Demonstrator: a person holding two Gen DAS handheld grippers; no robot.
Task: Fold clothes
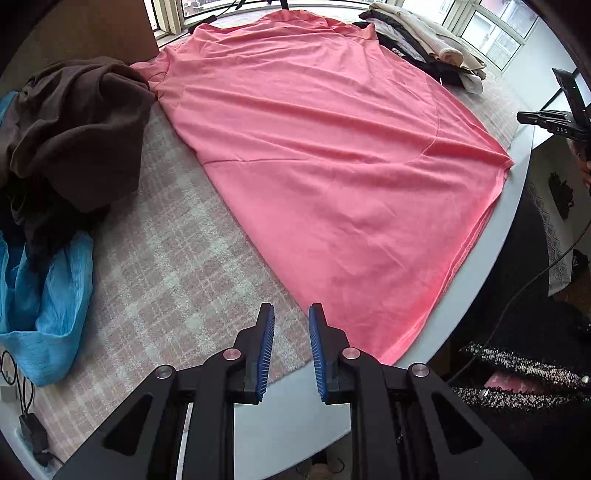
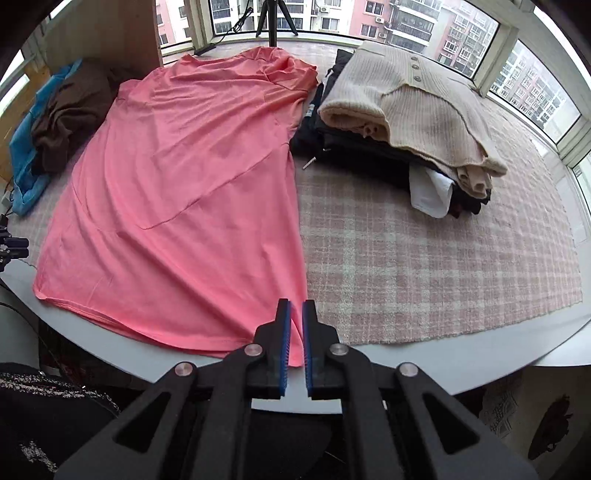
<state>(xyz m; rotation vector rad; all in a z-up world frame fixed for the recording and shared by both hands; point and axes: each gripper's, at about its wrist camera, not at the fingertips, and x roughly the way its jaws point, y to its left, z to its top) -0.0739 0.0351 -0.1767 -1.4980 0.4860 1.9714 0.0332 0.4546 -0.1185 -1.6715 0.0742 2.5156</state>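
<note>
Left wrist view cuts the heap of unfolded clothes at its left edge, so only three pieces can be counted there: a brown garment (image 1: 77,129) on top, a blue one (image 1: 48,306) under it, and something dark between them that is too shadowed to name. One pink dress (image 1: 332,166) lies spread flat on the checked cloth (image 1: 166,258) covering the table (image 1: 513,229), its hem reaching past the cloth onto bare tabletop. The left gripper (image 1: 291,314) hangs above the cloth just beside the hem corner, jaws parted and holding nothing. At the right edge the other tool shows white letters that seem to read "DAS". In the right wrist view the right gripper (image 2: 296,308) sits over the dress's near corner with only a narrow gap between its blue pads (image 2: 285,354); the fabric looks to lie below rather than between them, though the angle leaves that unsure. One folded stack (image 2: 399,147) stands right of the dress, a beige knit (image 2: 417,107) with three buttons on top, dark layers and a white piece beneath, their number unclear. A tripod (image 2: 273,18) is cut off at the top.
</note>
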